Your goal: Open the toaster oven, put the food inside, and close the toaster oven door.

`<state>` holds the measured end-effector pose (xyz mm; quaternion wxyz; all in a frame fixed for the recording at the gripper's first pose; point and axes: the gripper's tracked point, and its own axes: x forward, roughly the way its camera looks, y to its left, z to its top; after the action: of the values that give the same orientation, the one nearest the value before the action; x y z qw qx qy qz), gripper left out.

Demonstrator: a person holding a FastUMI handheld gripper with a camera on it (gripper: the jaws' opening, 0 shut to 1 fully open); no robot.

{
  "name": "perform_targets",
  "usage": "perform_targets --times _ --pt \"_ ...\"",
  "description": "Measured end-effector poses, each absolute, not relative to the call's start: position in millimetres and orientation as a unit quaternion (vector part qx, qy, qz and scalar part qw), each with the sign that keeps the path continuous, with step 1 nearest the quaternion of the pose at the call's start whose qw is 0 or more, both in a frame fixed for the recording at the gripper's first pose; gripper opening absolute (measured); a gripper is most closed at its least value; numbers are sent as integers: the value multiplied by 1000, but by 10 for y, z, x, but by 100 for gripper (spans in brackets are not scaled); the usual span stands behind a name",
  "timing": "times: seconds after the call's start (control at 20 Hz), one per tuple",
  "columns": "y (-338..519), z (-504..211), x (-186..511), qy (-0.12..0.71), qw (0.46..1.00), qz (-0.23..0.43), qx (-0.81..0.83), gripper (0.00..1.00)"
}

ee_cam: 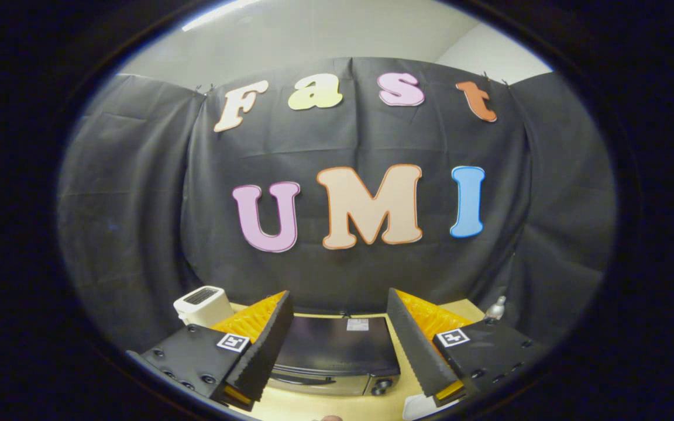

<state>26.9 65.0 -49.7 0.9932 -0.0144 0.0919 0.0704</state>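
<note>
- The gripper [337, 345] is hanging above the table [398, 383], tilted so that the camera is looking mostly level at the cloth wall [138, 204], with the table things sitting low between and around the fingers.
- Its fingers [267, 345] are standing wide apart, spreading outward toward their tips, and they are holding nothing (the gap between them is free across its whole width).
- The oven [337, 354] is sitting on the table between the two fingers and a little beyond them, its dark top facing up toward the camera.
- Its door is lying shut against the front, with the handle [305, 379] running along the upper edge of the front and a knob [382, 385] sitting at the front's right end.
- A small pale label [357, 325] is showing near the back edge of the oven top.
- A white toaster [202, 304] is standing on the table beyond the left finger, close to the wall, well apart from the oven.
- A small grey bottle-like thing [496, 309] is standing beyond the right finger, near the table's far corner (too small to tell more).
- A bit of something white [422, 406] is peeking out under the right finger's tip, just in front of the oven; I cannot tell what it is.
- Neither finger is touching the oven, the toaster or the table.
</note>
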Motion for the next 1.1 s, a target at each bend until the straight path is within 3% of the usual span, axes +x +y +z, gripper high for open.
perform_targets --times 0.3,1.1 --pt "534 -188 385 66 996 63 -15 100" --pt "341 -242 512 74 996 57 -1 100"
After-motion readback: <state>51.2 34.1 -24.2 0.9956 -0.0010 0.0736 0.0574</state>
